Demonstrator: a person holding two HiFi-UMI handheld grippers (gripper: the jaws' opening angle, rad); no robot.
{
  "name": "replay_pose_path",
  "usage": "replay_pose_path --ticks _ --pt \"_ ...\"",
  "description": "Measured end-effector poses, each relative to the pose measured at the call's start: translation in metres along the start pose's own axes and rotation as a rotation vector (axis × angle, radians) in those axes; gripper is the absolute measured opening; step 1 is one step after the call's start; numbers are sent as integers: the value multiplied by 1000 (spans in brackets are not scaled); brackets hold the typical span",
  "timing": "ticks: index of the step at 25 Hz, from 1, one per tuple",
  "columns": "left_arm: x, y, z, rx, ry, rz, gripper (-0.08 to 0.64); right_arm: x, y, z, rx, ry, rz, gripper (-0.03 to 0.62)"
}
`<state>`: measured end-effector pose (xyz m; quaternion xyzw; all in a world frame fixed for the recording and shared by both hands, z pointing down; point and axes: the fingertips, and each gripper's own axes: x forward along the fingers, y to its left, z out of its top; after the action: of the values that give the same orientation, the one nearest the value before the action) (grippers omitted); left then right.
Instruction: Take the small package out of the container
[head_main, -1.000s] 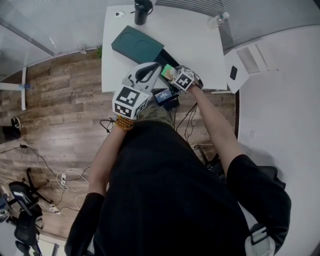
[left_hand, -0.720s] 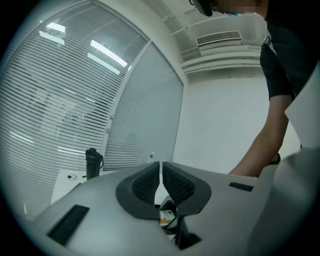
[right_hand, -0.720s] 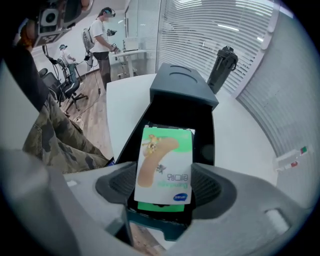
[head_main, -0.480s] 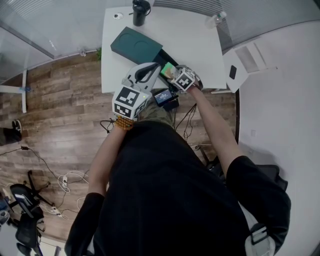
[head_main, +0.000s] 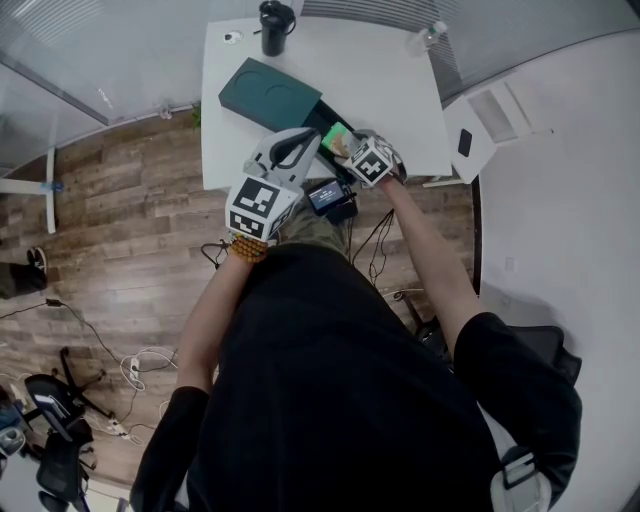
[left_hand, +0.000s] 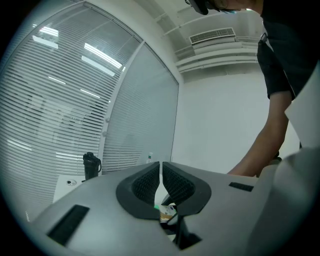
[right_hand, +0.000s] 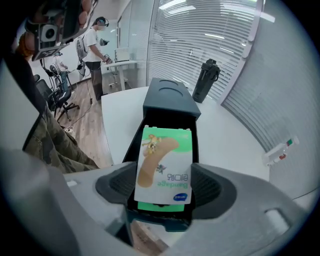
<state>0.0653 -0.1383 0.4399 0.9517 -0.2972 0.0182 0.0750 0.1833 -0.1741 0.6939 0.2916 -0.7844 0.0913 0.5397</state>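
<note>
A small green-and-white bandage package (right_hand: 164, 167) stands upright between the jaws of my right gripper (right_hand: 164, 187), which is shut on it. Just beyond and below it lies the dark green container (right_hand: 167, 102), a long open box with its lid further back. In the head view the package (head_main: 337, 138) sits at the container's (head_main: 270, 95) near end, with the right gripper (head_main: 347, 150) on it. My left gripper (head_main: 305, 138) hovers beside it on the left. Its jaws (left_hand: 160, 182) are shut on nothing, and the package (left_hand: 167, 212) shows below them.
A black bottle (head_main: 275, 22) and a clear plastic bottle (head_main: 425, 38) stand at the white table's (head_main: 400, 100) far edge. A dark device with a screen (head_main: 328, 193) hangs at the near edge. Cables lie on the wooden floor. A person (right_hand: 92, 42) stands far off.
Both grippers and the package keep nearly the same places; only the head view has shifted slightly.
</note>
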Motion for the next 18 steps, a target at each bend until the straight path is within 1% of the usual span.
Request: replay_pose_path --ticks 6,12,18 --pt "-1 -3 1 11 0 -4 25 -7 2 5 29 -38 -20 328" --pt "-1 -3 2 15 -4 -8 25 -14 2 17 138 -116 -36 328" --pt "-1 -5 4 25 -12 -11 25 -22 1 24 192 -178 -67 328"
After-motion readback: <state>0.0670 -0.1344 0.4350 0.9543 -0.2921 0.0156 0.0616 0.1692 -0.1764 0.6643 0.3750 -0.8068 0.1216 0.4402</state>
